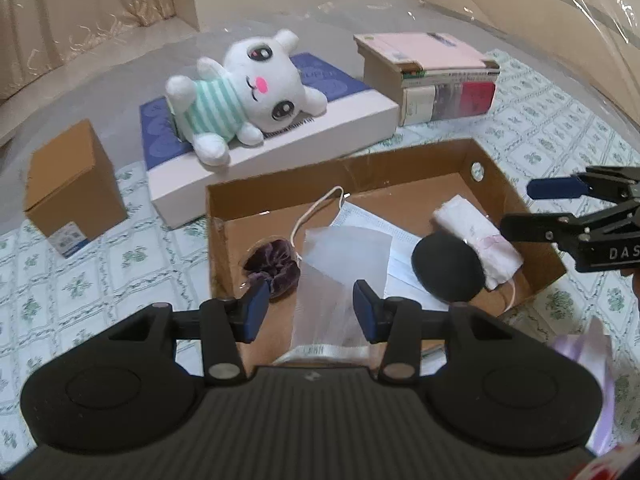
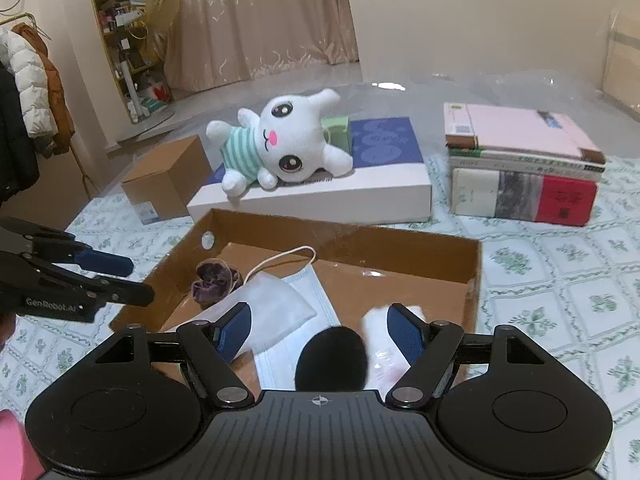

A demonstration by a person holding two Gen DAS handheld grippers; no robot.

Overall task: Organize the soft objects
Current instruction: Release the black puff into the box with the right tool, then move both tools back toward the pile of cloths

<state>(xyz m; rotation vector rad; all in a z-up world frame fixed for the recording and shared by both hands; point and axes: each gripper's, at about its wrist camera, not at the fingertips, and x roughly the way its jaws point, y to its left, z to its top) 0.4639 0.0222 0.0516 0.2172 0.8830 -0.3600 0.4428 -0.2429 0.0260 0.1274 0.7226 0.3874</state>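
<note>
Left wrist view shows you most of the job already done, with one big piece still outside. The patterned bedcover (image 1: 120, 264) carries everything. Towards its far edge the plush rabbit (image 1: 244, 92) in a green striped top lies on its side on the flat white box (image 1: 280, 148), beside the stack of books (image 1: 436, 76); it has not gone in yet, and I judge it to be what is left for you.

The open cardboard tray (image 1: 400, 160) near the front edge of the bedcover holds the rest. A face mask (image 1: 372, 220) lies flat on its floor, with a clear plastic bag (image 1: 340, 264) draped over its near end. A rolled white cloth (image 1: 476, 236) lies against the tray's right wall, and a black foam ball (image 1: 448, 266) touches it on the left. A dark purple scrunchie (image 1: 274, 268) lies by the left wall.

Your left gripper (image 1: 310, 310) hangs over the tray's near edge with its jaws partly apart; the plastic bag lies below and between them, but the pads do not press on it. Your right gripper (image 2: 320, 330) hangs over the ball and cloth with its jaws wide and nothing held.

A small closed carton (image 1: 72, 188) stands at the left edge, well apart from the tray; it looks rigid, so leave it out of the sorting.
</note>
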